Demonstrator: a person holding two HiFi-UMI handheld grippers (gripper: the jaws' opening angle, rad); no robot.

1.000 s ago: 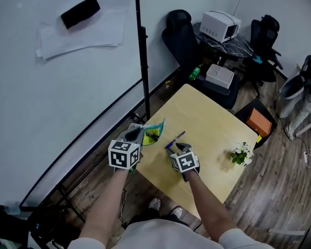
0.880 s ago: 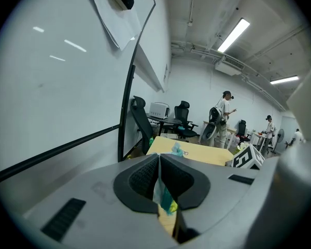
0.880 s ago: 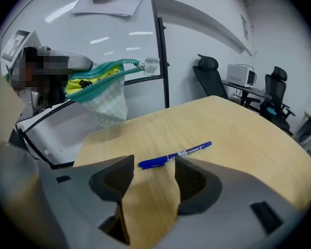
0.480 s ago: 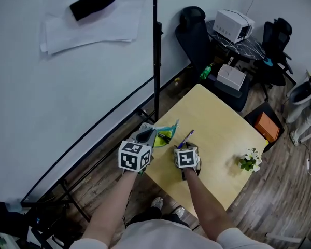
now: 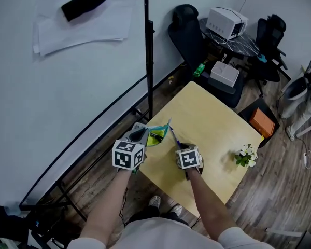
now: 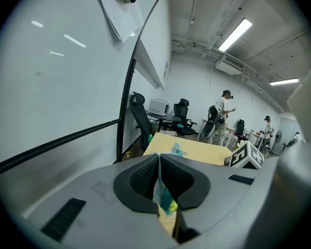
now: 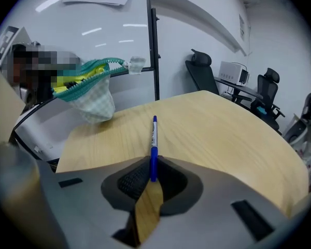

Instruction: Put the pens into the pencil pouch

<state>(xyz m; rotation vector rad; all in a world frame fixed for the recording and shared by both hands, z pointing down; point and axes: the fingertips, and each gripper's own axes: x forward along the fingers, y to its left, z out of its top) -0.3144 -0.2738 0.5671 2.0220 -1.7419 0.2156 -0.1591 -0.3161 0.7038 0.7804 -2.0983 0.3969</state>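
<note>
At the far left of the head view stood a whiteboard with a black eraser stuck over some sheets of paper. Below it, the left gripper held the pencil pouch lifted over the near left corner of the wooden table. In the left gripper view its jaws were pressed together on a fold of the pouch's pale checked fabric, with teal and yellow showing just beneath the pads.

The right gripper view showed the pouch hanging clear of the tabletop, its teal zipper undone and the mouth gaping, yellow visible inside. Whether that yellow was lining or contents could not be told.

Just right of the pouch came the blue pen, slanting up toward the pouch's open end; its tip looked close to the opening but not inside it. The right gripper had its jaws clamped narrowly on the pen's lower end, so that the pen stuck out straight ahead over the table. Further right, a small potted plant with white flowers sat near the table's edge.

Judged from this, the task was partway: the pouch was open and held ready, one pen was grasped and aimed, and the insertion itself remained to be done. No other pens lay on the visible tabletop.
</note>
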